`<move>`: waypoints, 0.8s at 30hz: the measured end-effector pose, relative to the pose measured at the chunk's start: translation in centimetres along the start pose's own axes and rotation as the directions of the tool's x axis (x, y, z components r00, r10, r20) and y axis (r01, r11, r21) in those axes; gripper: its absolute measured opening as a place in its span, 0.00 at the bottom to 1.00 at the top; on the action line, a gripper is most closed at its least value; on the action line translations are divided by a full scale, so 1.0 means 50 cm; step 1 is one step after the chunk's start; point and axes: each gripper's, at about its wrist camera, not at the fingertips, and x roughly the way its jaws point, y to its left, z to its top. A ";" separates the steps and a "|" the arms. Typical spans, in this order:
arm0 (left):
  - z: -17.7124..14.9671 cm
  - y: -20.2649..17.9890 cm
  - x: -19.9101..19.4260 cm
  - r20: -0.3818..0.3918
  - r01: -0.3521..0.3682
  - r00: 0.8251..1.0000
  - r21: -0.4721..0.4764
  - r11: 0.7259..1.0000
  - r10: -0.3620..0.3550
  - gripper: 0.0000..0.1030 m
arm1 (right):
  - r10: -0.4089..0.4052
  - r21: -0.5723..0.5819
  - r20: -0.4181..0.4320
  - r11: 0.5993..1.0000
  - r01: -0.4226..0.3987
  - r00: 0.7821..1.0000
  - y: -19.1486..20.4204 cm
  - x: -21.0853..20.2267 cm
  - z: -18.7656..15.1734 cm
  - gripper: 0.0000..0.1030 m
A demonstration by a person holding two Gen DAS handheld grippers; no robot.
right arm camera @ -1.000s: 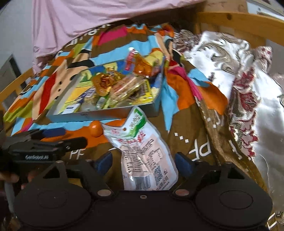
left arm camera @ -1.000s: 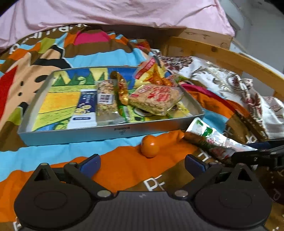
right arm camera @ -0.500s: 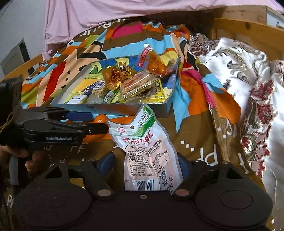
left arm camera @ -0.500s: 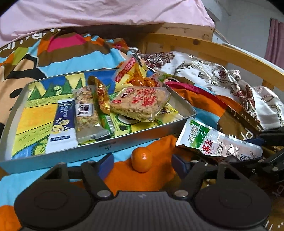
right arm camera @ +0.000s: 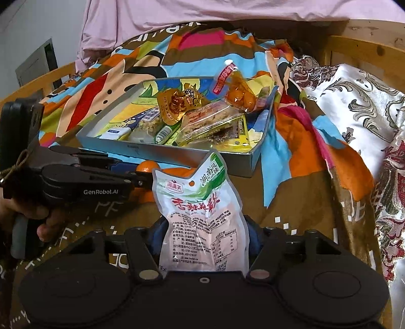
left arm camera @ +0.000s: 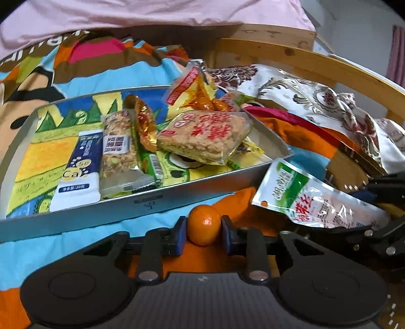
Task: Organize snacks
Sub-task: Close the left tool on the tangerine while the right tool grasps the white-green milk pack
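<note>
Left gripper jaws just closed in, pads pinching small orange on blanket. Right gripper jaws closing round snack pouch, fingertips hidden behind it, so can't tell if gripped. Tray just beyond, snacks piled inside. Pink sheet, wooden rail at back.

A bedroom at home, on a bed.
A bright cartoon-print bedspread covers the mattress, a pink sheet lies at its far edge, and a curved wooden bed rail runs along the right edge.
</note>
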 end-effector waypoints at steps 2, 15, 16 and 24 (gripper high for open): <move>-0.001 0.002 -0.001 0.002 0.002 1.000 -0.003 1.000 -0.002 0.29 | -0.005 -0.004 -0.002 1.000 0.005 1.000 0.002 0.001 -0.001 0.59; -0.007 -0.006 -0.017 0.002 -0.020 1.000 -0.018 1.000 0.020 0.29 | 0.009 0.040 0.008 0.999 -0.009 1.000 -0.001 -0.004 -0.002 0.44; -0.006 -0.007 -0.018 0.002 -0.023 1.000 -0.024 0.999 0.023 0.29 | 0.004 0.038 0.011 0.999 -0.005 1.000 0.003 -0.006 -0.002 0.42; -0.009 -0.016 -0.060 0.011 -0.080 0.997 -0.056 0.995 0.081 0.29 | -0.060 -0.052 0.057 0.997 0.063 0.997 0.051 -0.028 -0.007 0.29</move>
